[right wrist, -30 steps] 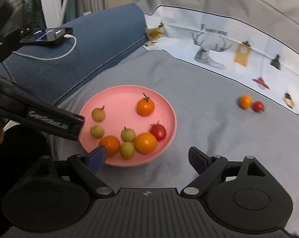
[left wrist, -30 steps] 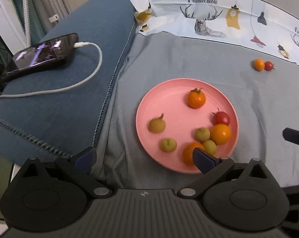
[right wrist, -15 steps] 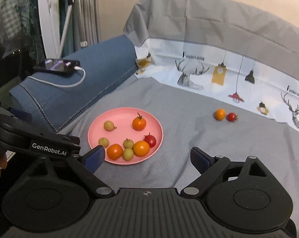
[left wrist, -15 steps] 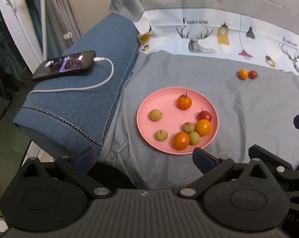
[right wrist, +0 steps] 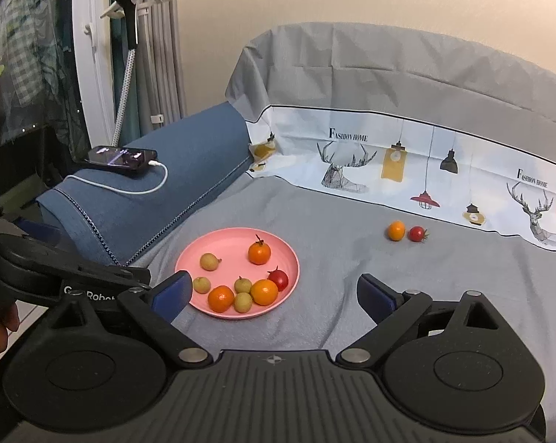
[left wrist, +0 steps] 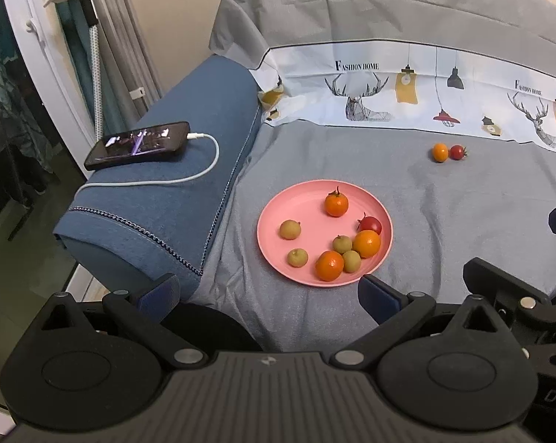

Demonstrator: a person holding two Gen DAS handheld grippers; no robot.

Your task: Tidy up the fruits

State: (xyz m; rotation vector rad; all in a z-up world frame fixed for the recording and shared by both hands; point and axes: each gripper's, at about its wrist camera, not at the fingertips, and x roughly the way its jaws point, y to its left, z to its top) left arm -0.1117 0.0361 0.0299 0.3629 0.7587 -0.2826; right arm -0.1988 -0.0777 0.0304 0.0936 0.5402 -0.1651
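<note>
A pink plate (left wrist: 307, 199) (right wrist: 222, 240) lies on the grey sofa cover and holds several small fruits: orange ones, yellow-green ones and a red tomato (left wrist: 370, 224). An orange fruit (left wrist: 440, 152) (right wrist: 396, 230) and a red tomato (left wrist: 457, 152) (right wrist: 417, 233) lie together on the cover, far right of the plate. My left gripper (left wrist: 266, 293) is open and empty, held back from the plate's near edge. My right gripper (right wrist: 272, 293) is open and empty, above the cover just right of the plate.
A phone (left wrist: 137, 144) on a white charging cable (left wrist: 189, 177) rests on the blue sofa armrest (left wrist: 174, 214) to the left. A printed white cloth (left wrist: 407, 88) covers the sofa back. The left gripper's body (right wrist: 56, 280) shows at the left of the right wrist view.
Both grippers have pulled back and up from the plate, so the plate and fruits look smaller and more of the sofa shows. Both stay open and empty.
</note>
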